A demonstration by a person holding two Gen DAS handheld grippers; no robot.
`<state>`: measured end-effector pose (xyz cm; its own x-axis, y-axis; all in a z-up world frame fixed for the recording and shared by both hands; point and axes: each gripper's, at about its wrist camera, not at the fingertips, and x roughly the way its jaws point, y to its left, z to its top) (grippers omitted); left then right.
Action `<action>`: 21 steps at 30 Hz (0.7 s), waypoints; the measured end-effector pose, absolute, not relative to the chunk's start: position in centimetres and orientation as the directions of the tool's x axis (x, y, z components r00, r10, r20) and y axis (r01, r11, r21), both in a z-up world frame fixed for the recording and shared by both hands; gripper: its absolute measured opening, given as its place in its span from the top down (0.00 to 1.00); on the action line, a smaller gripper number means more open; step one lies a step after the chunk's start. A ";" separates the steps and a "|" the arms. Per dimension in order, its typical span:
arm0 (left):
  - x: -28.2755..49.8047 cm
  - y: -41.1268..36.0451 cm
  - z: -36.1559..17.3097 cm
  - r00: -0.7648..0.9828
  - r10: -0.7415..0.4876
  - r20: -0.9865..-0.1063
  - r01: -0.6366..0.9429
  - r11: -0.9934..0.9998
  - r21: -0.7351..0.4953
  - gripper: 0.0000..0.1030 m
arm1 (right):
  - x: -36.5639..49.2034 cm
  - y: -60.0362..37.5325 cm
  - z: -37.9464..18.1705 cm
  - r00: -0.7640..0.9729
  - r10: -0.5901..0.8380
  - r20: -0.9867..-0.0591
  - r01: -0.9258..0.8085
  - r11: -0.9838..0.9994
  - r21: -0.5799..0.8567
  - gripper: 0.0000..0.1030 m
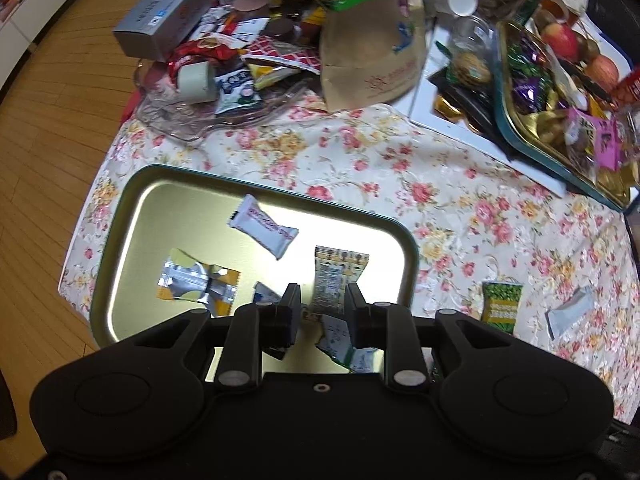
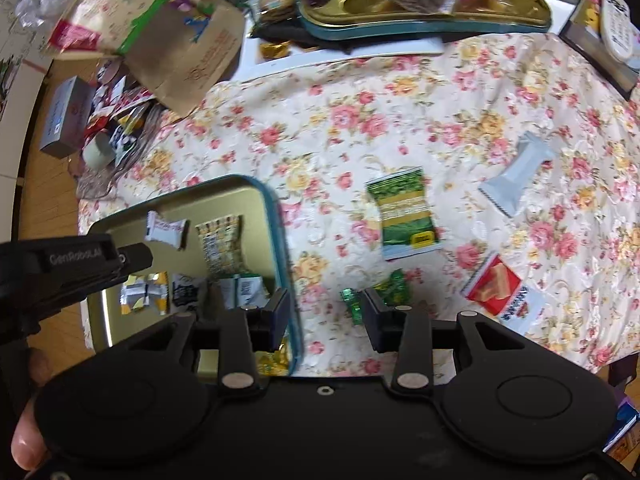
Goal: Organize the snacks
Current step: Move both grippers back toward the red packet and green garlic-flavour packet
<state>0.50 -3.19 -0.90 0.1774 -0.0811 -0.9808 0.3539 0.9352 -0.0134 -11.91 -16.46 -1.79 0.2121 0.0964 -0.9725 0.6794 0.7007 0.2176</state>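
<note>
**Light, crinkly packets, half gathered into the tin**

The table [image 2: 400,112] under its flowered cloth is crowded along the far side with bags, jars and a heaped sweet tray; the near part is where the sorting goes on. On the near left sits the gold tray [image 1: 132,216] with a teal rim, already holding a handful of snacks: a white wrapper [image 1: 262,227] toward its far side, a silver and yellow packet [image 1: 196,286] on the left, a yellow patterned packet [image 1: 338,276] on the right.

To the right of the tray, loose on the cloth, lie a green packet [image 2: 404,212], a plain white bar [image 2: 516,172] further right, a red and white wafer pack [image 2: 502,290] nearer, and a small green candy [image 2: 384,294] closest.

These all look featherweight, filmy and slick. I would guess a pinch across the flat middle or a crimped end seam holds best; a hard squeeze could crush a wafer. The twisted candy is small and may skate off on the cloth.

The left gripper [image 1: 320,304] hangs over the tray's near edge, jaws parted and holding nothing that I can see. The right gripper [image 2: 326,312] is released too, spread wide, its right finger just beside the green candy.
</note>
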 end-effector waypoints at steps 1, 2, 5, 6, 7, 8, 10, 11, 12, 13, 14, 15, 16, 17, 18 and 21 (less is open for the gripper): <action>0.3 -3.6 -1.0 0.172 -0.084 -0.981 0.364 0.931 -0.016 0.67 | -12.3 -17.0 -1.8 0.210 0.091 -0.973 0.686 0.696 0.214 0.59; 0.0 -3.9 -1.0 0.166 -0.088 -0.982 0.374 0.927 -0.020 0.67 | -12.6 -17.5 -1.8 0.209 0.087 -0.974 0.691 0.691 0.210 0.59; -0.7 -5.0 -1.3 0.151 -0.093 -0.984 0.399 0.916 -0.025 0.67 | -13.6 -18.8 -2.0 0.199 0.070 -0.977 0.709 0.679 0.193 0.59; -1.0 -5.4 -1.4 0.146 -0.093 -0.985 0.409 0.912 -0.026 0.67 | -13.9 -19.1 -2.1 0.195 0.065 -0.979 0.712 0.677 0.187 0.59; -1.3 -5.8 -1.5 0.142 -0.093 -0.985 0.417 0.908 -0.026 0.67 | -14.2 -19.5 -2.3 0.190 0.059 -0.980 0.714 0.677 0.179 0.59; -1.6 -6.2 -1.6 0.138 -0.095 -0.986 0.426 0.904 -0.027 0.67 | -14.6 -19.9 -2.5 0.183 0.053 -0.982 0.715 0.678 0.170 0.59; -2.1 -7.0 -1.6 0.130 -0.102 -0.986 0.444 0.895 -0.034 0.67 | -15.3 -20.6 -2.8 0.170 0.040 -0.985 0.719 0.678 0.152 0.59; -2.3 -7.3 -1.6 0.127 -0.105 -0.986 0.451 0.891 -0.037 0.67 | -15.6 -20.9 -3.0 0.163 0.035 -0.986 0.722 0.676 0.144 0.59; -2.5 -7.7 -1.6 0.124 -0.108 -0.986 0.458 0.888 -0.039 0.67 | -15.9 -21.2 -3.2 0.157 0.032 -0.987 0.725 0.676 0.137 0.59; -2.8 -8.0 -1.6 0.123 -0.109 -0.986 0.462 0.886 -0.040 0.67 | -16.2 -21.5 -3.4 0.151 0.030 -0.988 0.726 0.675 0.131 0.59; -3.0 -8.4 -1.6 0.121 -0.110 -0.987 0.466 0.884 -0.042 0.67 | -16.6 -21.8 -3.7 0.144 0.029 -0.989 0.726 0.677 0.126 0.59; -3.2 -8.8 -1.6 0.118 -0.112 -0.987 0.471 0.881 -0.044 0.67 | -16.8 -22.0 -3.9 0.139 0.028 -0.990 0.724 0.679 0.121 0.59; -3.4 -9.1 -1.7 0.115 -0.114 -0.987 0.475 0.879 -0.046 0.67 | -17.1 -22.2 -4.1 0.133 0.025 -0.991 0.722 0.683 0.114 0.59; -3.5 -9.4 -1.7 0.111 -0.116 -0.987 0.479 0.876 -0.049 0.67 | -17.4 -22.4 -4.3 0.126 0.020 -0.992 0.720 0.686 0.105 0.60; -3.7 -9.7 -1.7 0.108 -0.118 -0.987 0.483 0.874 -0.052 0.67 | -17.7 -22.6 -4.6 0.118 0.014 -0.993 0.719 0.689 0.095 0.59; -4.3 -10.6 -1.8 0.100 -0.124 -0.987 0.495 0.867 -0.059 0.67 | -18.4 -23.2 -5.6 0.090 0.005 -0.996 0.716 0.695 0.068 0.60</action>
